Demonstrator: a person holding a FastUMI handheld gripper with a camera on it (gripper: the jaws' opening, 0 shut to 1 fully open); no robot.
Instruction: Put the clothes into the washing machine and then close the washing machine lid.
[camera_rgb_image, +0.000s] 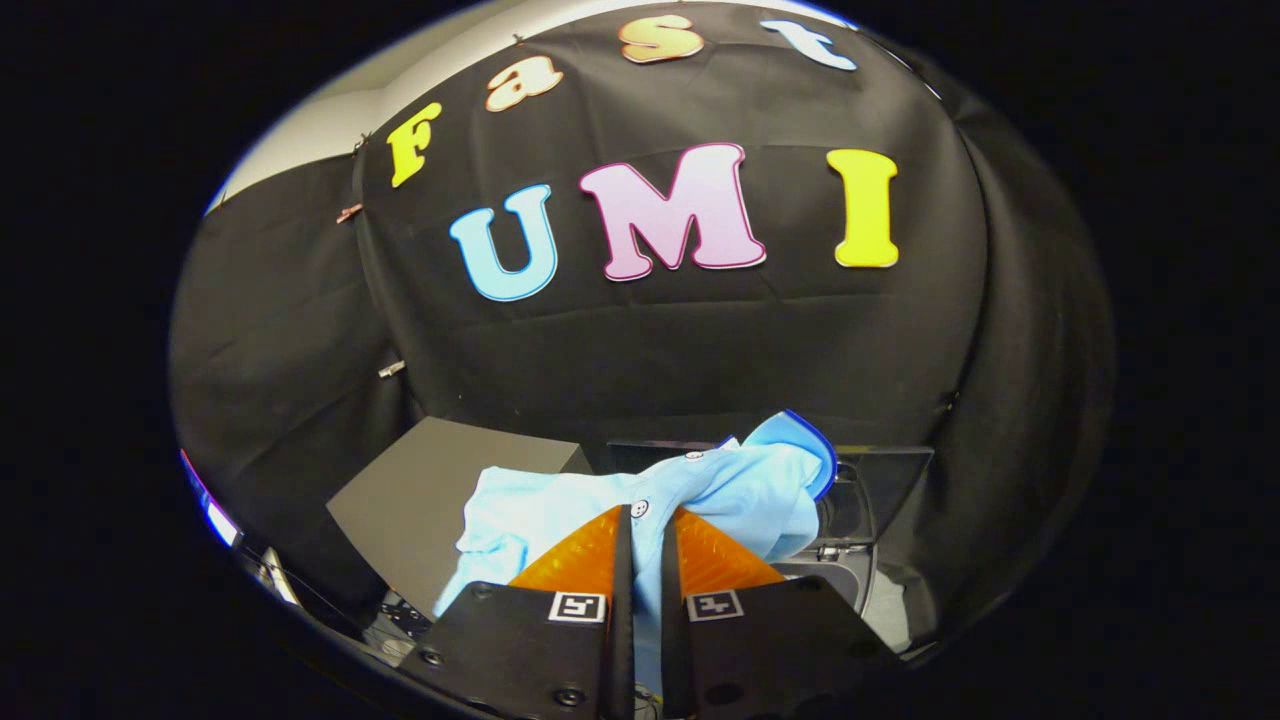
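The gripper (648, 520) has its two fingers drawn nearly together, pinching a fold of a light blue shirt (640, 495) right at the placket, where a small white button (640, 508) sits at the fingertips. From that pinch the cloth spreads out both ways: toward ten o'clock of the fingers a crumpled mass of it droops over the near corner of a flat grey table (420, 490), and toward two o'clock the collar (805, 450), edged in darker blue, stands up and curls over. More of the shirt hangs straight down in the narrow gap between the fingers. At about three o'clock of the fingertips, just beyond the collar, is the washing machine (850, 575), a small one with a round opening partly covered by the shirt; its dark, see-through lid (885, 475) stands raised behind the opening, tilted back toward the black cloth wall. Whether any of the shirt is already inside the drum I cannot tell, as the cloth and the right-hand finger hide the opening's near side.
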